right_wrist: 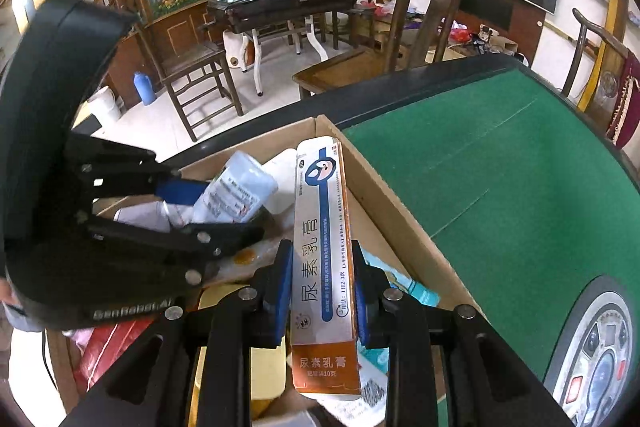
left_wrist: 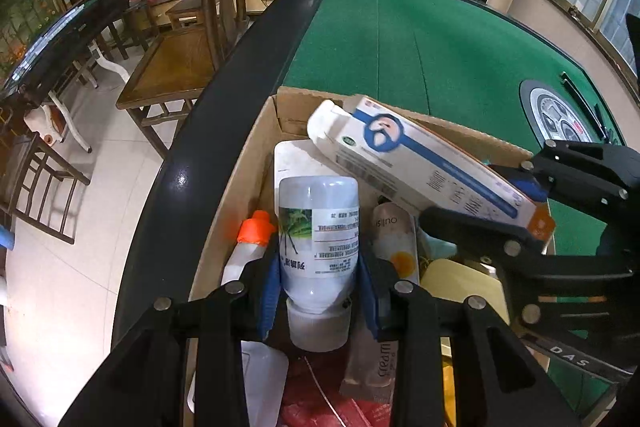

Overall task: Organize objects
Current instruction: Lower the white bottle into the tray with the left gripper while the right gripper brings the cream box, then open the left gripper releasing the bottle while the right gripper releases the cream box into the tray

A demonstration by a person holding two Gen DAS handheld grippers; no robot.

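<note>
The left gripper (left_wrist: 318, 287) is clamped on a white bottle (left_wrist: 318, 239); the right gripper (right_wrist: 322, 291) is clamped on a slim ointment box (right_wrist: 322, 247), both over the cardboard box (left_wrist: 240, 195).

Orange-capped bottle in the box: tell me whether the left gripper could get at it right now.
Probably not: the left gripper is shut on the white bottle, which it must set down first. The orange-capped bottle lies uncovered just beside it.

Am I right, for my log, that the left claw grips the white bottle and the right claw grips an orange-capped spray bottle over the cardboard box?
Not quite: the right claw grips a long ointment carton, as the right wrist view shows. The rest holds.
</note>
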